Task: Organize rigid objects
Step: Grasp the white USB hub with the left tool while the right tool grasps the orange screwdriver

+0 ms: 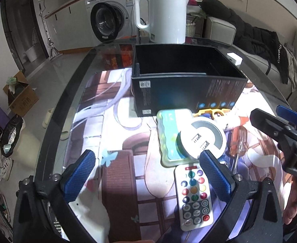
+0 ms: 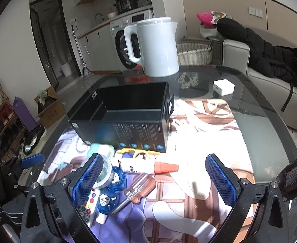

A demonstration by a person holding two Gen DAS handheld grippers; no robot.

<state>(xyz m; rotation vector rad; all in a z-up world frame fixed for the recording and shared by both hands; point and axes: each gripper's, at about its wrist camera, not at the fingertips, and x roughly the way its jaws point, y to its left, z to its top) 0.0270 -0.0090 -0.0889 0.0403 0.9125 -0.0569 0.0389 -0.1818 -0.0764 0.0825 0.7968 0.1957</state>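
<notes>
- Two grippers hovered over the glass table [image 2: 269, 109]: the left gripper [image 1: 146, 174] and the right gripper [image 2: 154, 180], each with its two blue, knurled pads spread wide and nothing between them.
- One white remote control [image 1: 195, 198], flat and oblong with rows of round coloured buttons, lay nearest the left gripper, just by its right pad.
- One screwdriver [image 2: 137, 188] with a clear orange, ribbed handle lay tilted between the right gripper's pads, below them on the printed mat [image 2: 209, 141].
- One blue translucent piece [image 2: 116, 182], made of rounded lobes, sat beside the screwdriver.
- One round white and grey disc [image 1: 204, 137] rested partly on one green, scalloped-edged rectangular case [image 1: 168, 133].
- One white glue bottle [image 2: 146, 167] with an orange cone cap lay on its side, pointing right.
- One yellow plastic item [image 2: 137, 152] lay just against the box's front wall.
- One black cardboard box [image 2: 128, 125], rectangular and open-topped, stood behind the clutter; its inside looked empty.
- One small white cube [image 2: 223, 88] sat apart on bare glass.
- One white kettle [image 2: 156, 48], smooth with a looped handle, stood upright farthest off.
</notes>
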